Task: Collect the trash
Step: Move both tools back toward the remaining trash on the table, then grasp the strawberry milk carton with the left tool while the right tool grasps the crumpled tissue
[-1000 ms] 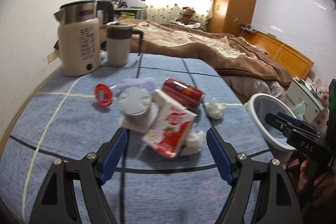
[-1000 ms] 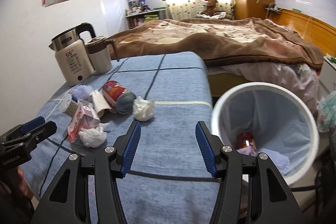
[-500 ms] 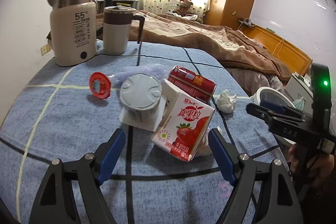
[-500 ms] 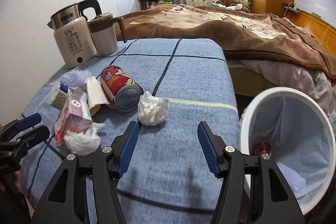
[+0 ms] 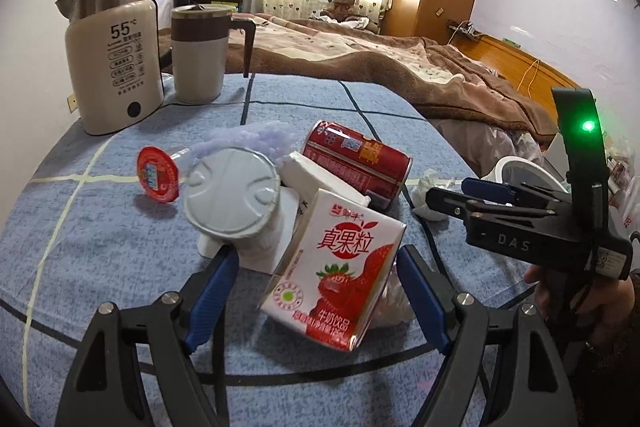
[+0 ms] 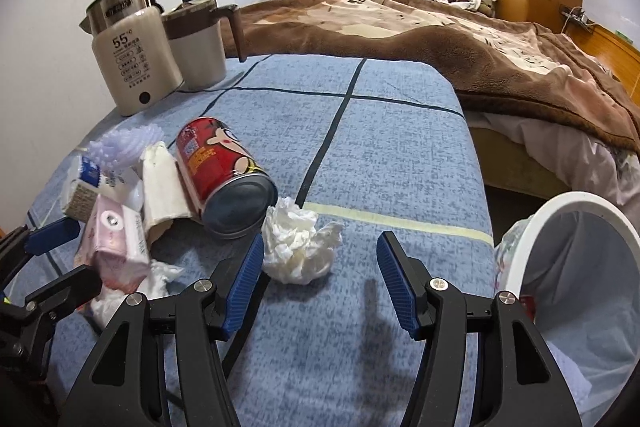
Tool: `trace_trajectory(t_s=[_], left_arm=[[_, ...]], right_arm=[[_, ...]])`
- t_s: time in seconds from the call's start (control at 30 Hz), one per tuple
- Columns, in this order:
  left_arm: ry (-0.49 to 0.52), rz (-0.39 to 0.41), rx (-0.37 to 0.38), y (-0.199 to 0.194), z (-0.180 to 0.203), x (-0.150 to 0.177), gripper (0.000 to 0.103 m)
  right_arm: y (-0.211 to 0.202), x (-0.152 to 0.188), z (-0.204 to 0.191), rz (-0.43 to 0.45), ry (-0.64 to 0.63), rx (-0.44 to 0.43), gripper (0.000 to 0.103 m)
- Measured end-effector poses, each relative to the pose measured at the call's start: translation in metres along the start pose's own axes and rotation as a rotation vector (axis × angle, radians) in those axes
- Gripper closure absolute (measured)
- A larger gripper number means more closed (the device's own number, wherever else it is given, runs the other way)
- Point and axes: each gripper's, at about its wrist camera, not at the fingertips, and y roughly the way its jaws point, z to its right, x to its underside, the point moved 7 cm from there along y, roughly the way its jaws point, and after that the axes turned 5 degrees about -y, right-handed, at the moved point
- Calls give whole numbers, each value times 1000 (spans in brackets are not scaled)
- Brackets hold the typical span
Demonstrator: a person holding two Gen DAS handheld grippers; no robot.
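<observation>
Our left gripper (image 5: 318,289) hangs with its fingers spread wide on either side of the strawberry milk carton (image 5: 336,279), not yet touching it, and our right gripper (image 6: 320,273) is just as wide open, its left pad right beside the crumpled tissue (image 6: 298,247). The rest of the trash sits in 1 tight heap on the blue cloth — a red can (image 6: 222,173) on its side, a white cup (image 5: 236,205) tipped over, a second wad of tissue (image 6: 132,287) under the carton. The bin (image 6: 576,211) stands off the table's right edge, below the cloth.

We judge the carton the riskier grab: it leans on the cup and the tissue, so closing on it may drag a neighbour along or set the can rolling toward the edge. The tissue is soft — a shallow pinch could let it slip out short of the bin.
</observation>
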Motion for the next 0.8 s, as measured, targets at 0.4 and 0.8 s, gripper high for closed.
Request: trace_trajectory(t_s=[0.4,0.8], left_arm=[[-26,-29,-21,8,-4,0,29],[-26,-31,-5,8,-1,-1,43]], right_arm=[[13,-1,-8,-25,-24,-5,43],[12,0,-8,-17,-5,-47,53]])
